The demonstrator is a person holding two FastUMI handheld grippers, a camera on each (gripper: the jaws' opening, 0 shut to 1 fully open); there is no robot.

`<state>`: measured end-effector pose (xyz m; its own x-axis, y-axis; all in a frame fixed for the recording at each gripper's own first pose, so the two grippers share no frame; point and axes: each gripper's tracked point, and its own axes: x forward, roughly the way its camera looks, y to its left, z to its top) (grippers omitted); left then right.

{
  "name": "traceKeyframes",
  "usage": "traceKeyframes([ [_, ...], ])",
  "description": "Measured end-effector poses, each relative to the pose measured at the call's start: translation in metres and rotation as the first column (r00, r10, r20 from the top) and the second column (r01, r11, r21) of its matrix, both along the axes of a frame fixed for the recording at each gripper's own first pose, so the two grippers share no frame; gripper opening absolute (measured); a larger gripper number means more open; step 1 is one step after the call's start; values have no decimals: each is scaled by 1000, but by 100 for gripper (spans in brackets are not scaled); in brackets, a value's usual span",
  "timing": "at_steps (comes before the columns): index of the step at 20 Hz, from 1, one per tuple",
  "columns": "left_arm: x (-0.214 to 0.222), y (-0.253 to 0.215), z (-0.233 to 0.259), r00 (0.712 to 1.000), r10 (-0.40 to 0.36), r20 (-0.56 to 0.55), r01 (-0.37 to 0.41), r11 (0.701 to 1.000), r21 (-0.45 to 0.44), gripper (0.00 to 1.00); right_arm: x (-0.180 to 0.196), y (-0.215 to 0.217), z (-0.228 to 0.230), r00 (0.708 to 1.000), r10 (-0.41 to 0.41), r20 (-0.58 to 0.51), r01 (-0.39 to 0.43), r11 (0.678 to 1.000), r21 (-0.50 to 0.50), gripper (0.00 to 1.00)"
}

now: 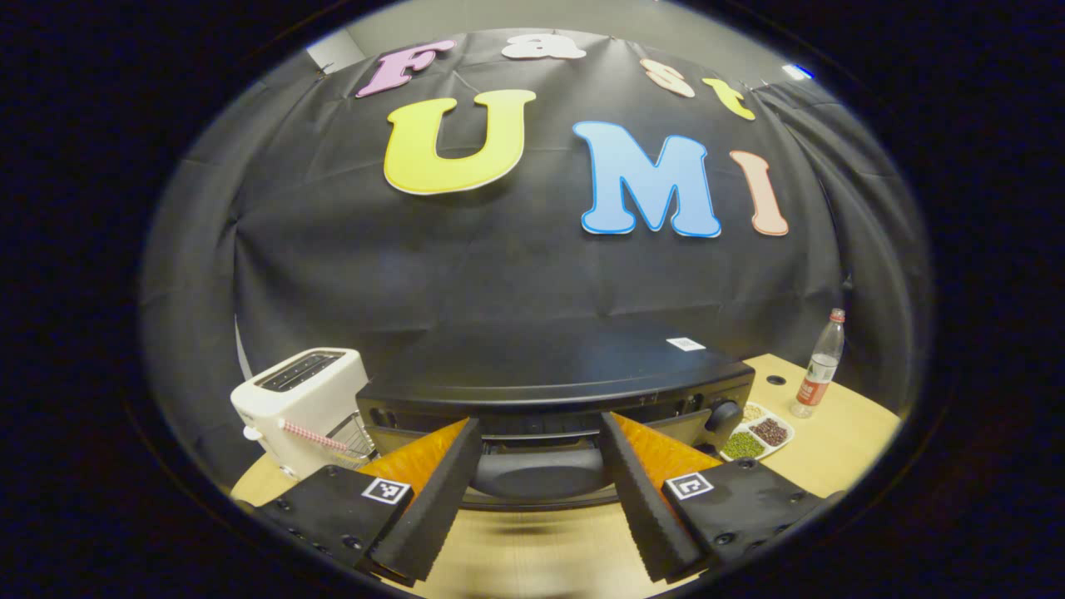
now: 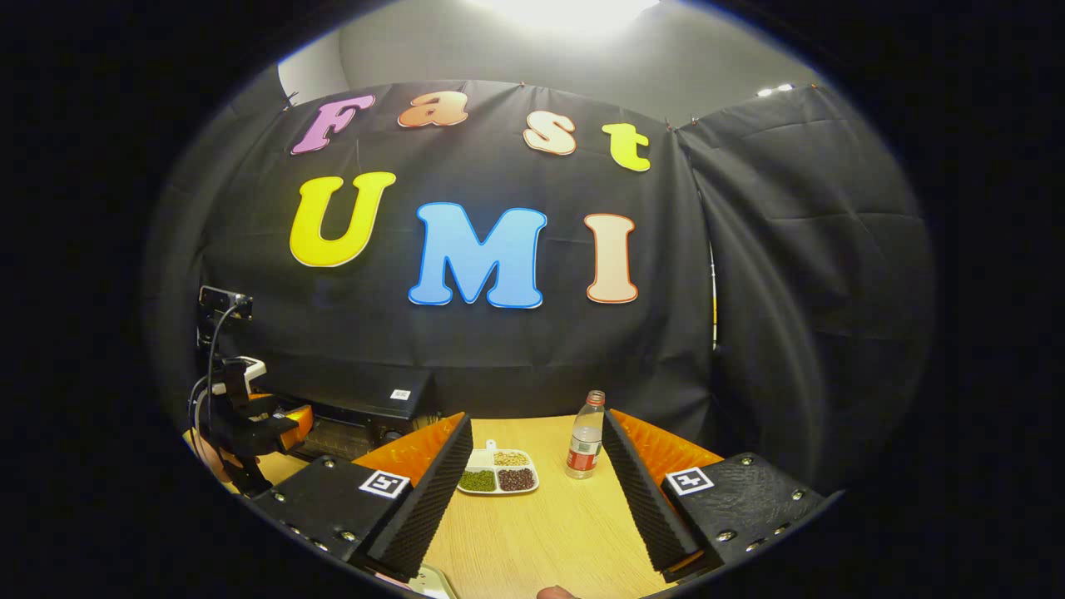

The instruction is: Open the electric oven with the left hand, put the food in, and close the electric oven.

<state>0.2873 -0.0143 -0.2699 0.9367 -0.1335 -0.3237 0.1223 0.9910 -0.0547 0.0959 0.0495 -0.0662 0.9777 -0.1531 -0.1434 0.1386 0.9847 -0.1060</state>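
Observation:
The black electric oven (image 1: 549,370) stands on the wooden table right in front of my left gripper (image 1: 539,420). That gripper is open, and its fingers reach toward the oven's front on either side of the dark door handle (image 1: 537,476) without touching it. A white divided plate of beans (image 1: 759,433) lies to the right of the oven. In the right gripper view this plate (image 2: 497,472) lies ahead of my right gripper (image 2: 537,418), which is open and holds nothing. The left gripper (image 2: 254,424) shows at the far left, in front of the oven (image 2: 374,408).
A white toaster (image 1: 299,408) stands left of the oven, with a wire rack beside it. A plastic bottle with a red label (image 1: 819,370) stands behind the plate; in the right gripper view the bottle (image 2: 586,437) is to the plate's right. The wooden table (image 2: 541,532) reaches to the black cloth wall.

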Motion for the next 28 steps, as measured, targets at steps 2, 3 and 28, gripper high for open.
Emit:
traceKeyframes([
  [2,-14,0,-4,1000,4,-9,-4,1000,5,98,-1,1,-2,1000,19,-7,-18,1000,5,96],
  [3,-20,0,-7,1000,7,-21,-7,1000,6,100,-1,2,-3,1000,29,-10,-29,1000,9,96],
  [28,-132,12,-29,985,113,-128,-111,994,19,99,-23,18,-44,953,265,-144,-248,961,125,96],
])
